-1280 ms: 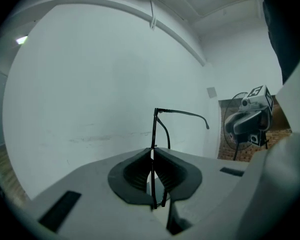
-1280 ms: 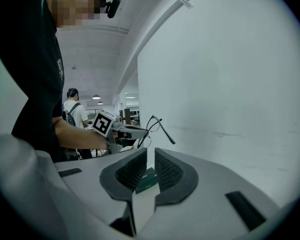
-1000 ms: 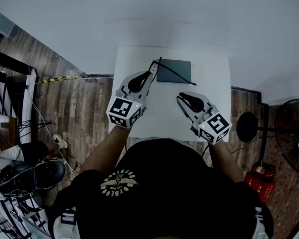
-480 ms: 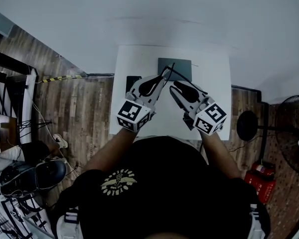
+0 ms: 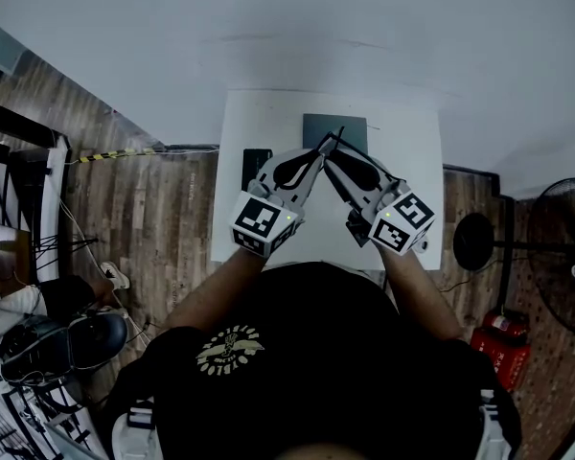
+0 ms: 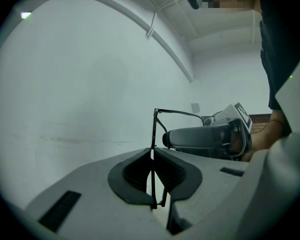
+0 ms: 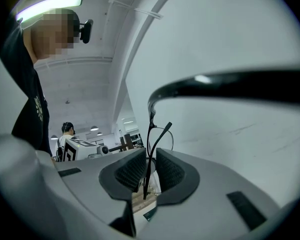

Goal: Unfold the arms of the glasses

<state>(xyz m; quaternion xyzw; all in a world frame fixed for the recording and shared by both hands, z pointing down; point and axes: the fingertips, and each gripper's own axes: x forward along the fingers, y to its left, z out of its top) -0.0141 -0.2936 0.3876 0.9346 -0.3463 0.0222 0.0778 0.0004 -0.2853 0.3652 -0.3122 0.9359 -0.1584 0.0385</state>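
Head view — left gripper (image 5: 319, 149) and right gripper (image 5: 332, 158) both pinch glasses (image 7: 230, 86).

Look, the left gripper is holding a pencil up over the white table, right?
Not a pencil. The left gripper is holding the glasses up over the white table. The left gripper view shows their thin dark frame pinched between its jaws.

I see thin black wire glasses (image 7: 230, 86) raised just above the dark pad (image 5: 318, 125), one arm swung out.
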